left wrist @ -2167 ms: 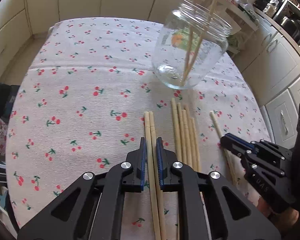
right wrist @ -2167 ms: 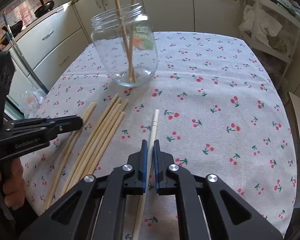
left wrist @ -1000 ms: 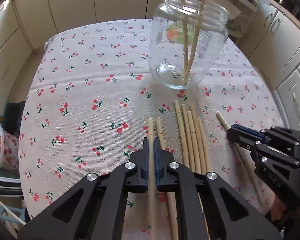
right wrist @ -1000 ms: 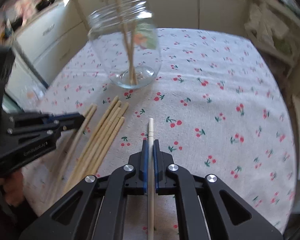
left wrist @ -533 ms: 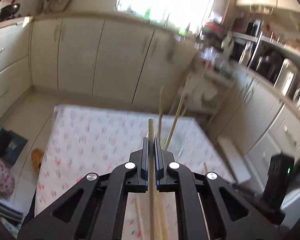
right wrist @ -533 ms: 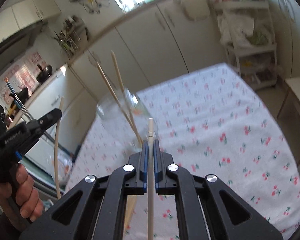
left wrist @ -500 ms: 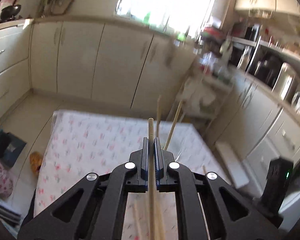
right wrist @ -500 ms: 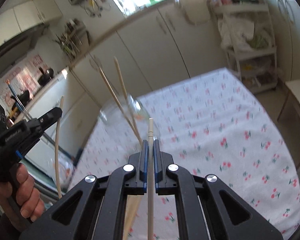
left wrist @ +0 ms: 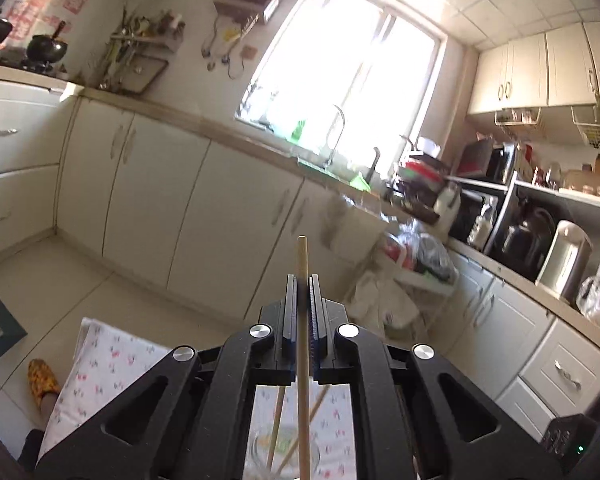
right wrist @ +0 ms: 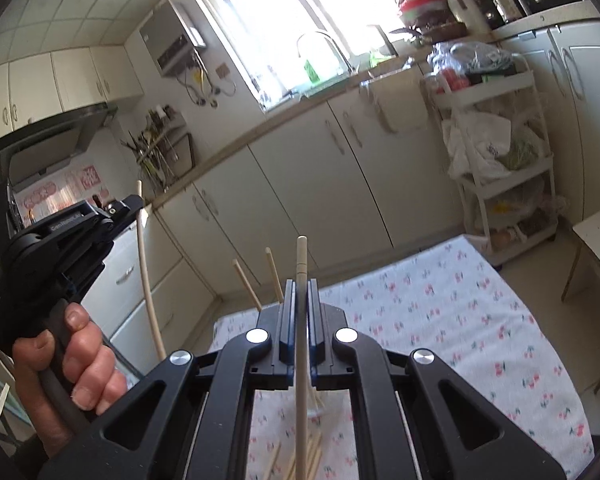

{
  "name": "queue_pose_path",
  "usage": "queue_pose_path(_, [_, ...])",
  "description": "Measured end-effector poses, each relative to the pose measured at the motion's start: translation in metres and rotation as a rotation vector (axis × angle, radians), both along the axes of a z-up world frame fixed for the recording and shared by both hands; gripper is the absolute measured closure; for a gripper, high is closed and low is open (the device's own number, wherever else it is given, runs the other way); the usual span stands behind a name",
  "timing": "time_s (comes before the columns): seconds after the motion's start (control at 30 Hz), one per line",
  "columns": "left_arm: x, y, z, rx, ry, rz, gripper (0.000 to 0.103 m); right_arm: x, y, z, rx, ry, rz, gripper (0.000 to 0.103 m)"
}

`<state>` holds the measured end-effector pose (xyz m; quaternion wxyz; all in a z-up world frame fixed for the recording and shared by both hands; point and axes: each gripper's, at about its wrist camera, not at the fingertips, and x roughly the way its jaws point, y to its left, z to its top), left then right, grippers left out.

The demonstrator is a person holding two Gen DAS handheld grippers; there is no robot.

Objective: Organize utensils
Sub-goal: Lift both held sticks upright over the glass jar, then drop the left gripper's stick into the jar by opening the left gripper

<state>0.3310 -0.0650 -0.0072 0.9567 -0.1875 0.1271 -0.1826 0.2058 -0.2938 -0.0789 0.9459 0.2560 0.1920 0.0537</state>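
Left gripper [left wrist: 302, 296]: jaws clamped on chopstick [left wrist: 302, 360], stick upright, lower end above jar [left wrist: 284, 454] mouth. Jar on table [left wrist: 100, 372], two sticks already inside, leaning.
Right gripper [right wrist: 299, 300]: jaws pinched on pale stick [right wrist: 301, 344], also upright; loose sticks [right wrist: 312, 458] lie on table below.
Risks:
- left stick hits jar rim or leaning sticks if off-centre; bounces out.
- both tips near same mouth; likely clash.
- thin round stick may swivel in jaws.
- glass jar could tip if pushed sideways.
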Motion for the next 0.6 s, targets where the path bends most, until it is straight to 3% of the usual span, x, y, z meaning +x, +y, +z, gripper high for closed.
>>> queue_pose_path(0.33, [0.031, -0.026, -0.01, 0.032, -0.071, 0.103, 0.098, 0.028, -0.002, 0.014, 0.029, -0.09, -0.031, 0.097])
queue_pose_path(0.6, [0.049, -0.042, -0.048, 0.07, -0.038, 0.13, 0.098, 0.052, -0.007, 0.021, 0.057, -0.152, -0.069, 0.097])
